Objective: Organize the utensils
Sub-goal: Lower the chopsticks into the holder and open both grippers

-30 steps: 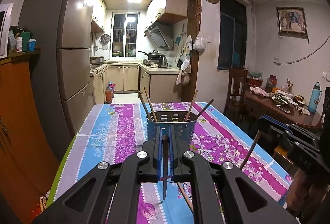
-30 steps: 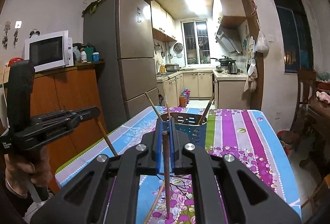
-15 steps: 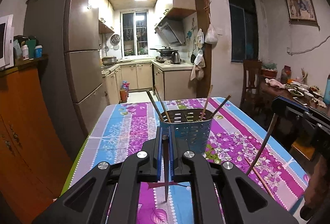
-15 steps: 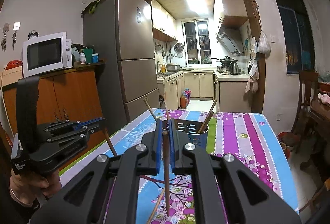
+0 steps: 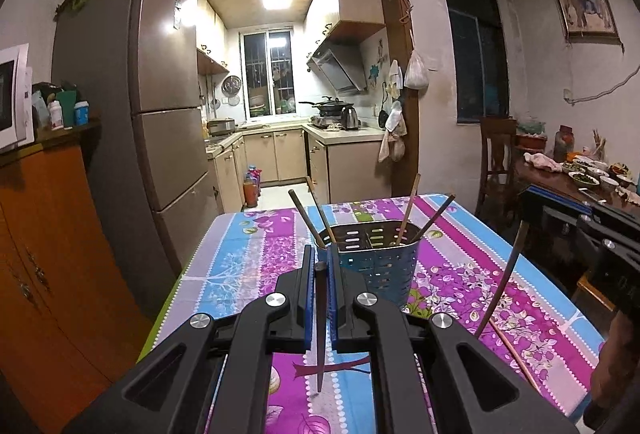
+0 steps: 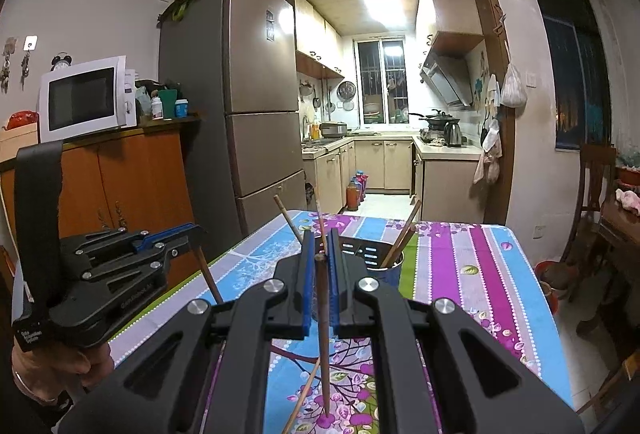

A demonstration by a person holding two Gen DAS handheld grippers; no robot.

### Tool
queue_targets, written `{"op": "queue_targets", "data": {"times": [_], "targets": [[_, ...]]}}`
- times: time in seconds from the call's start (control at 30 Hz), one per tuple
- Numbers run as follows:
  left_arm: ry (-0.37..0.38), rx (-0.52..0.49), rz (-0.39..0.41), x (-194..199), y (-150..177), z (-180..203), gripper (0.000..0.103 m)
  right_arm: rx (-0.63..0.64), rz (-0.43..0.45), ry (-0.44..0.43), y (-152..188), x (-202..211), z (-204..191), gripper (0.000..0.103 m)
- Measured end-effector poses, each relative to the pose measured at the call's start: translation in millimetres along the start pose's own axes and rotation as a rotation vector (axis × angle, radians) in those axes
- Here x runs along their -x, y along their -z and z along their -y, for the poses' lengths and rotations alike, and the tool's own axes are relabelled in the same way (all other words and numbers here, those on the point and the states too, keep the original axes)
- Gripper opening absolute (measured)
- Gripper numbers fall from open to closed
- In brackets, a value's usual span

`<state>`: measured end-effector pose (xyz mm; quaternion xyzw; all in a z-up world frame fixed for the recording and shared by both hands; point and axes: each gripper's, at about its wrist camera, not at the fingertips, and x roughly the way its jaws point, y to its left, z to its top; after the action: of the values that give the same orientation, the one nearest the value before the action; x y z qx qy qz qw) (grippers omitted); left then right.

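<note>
A perforated blue metal utensil holder (image 5: 374,266) stands on the flowered tablecloth with several chopsticks leaning in it. My left gripper (image 5: 319,254) is shut on a dark chopstick (image 5: 320,334) that hangs point down just in front of the holder. My right gripper (image 6: 320,238) is shut on a brown chopstick (image 6: 323,334), also point down, close before the holder (image 6: 384,258). Each gripper shows in the other's view, the right gripper (image 5: 580,230) at the right and the left gripper (image 6: 120,266) at the left. A loose chopstick (image 5: 516,358) lies on the cloth.
The table (image 5: 240,274) runs toward a kitchen doorway. A tall fridge (image 6: 256,114) and an orange cabinet (image 6: 132,178) with a microwave stand on the left. A wooden chair (image 5: 496,154) and a dining table with dishes (image 5: 576,174) are on the right.
Both grippers have drifted a little closer to the holder, chopsticks still gripped. The left wrist view has swung left, so the holder now sits right of its jaws.
</note>
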<state>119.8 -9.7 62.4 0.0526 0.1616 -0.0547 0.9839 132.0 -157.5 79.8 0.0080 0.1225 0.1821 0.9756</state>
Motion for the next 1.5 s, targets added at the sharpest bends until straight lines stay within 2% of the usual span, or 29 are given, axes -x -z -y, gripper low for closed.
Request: {"op": "queue_targets", "data": {"times": [0.23, 0.77, 1.07, 1.2, 1.37, 1.5], "targets": [[-0.019, -0.017, 0.010, -1, -1, 3, 0.007, 0.013, 0.005, 0.006, -6, -7, 1, 0.005], [-0.043, -0.050, 0.033, -11, -10, 7, 0.007, 0.035, 0.060, 0.046, -51, -27, 17, 0.005], [-0.049, -0.057, 0.050, -17, -23, 4, 0.007, 0.039, 0.052, 0.054, -61, -36, 19, 0.005], [0.004, -0.047, 0.070, -21, -42, 3, 0.007, 0.031, 0.054, 0.058, -69, -42, 21, 0.005], [0.125, 0.000, 0.126, -29, -77, -2, 0.007, 0.025, 0.094, 0.078, -93, -51, 26, 0.005], [0.154, 0.018, 0.200, -35, -111, -1, 0.007, 0.010, 0.136, 0.082, -112, -58, 30, 0.005]]}}
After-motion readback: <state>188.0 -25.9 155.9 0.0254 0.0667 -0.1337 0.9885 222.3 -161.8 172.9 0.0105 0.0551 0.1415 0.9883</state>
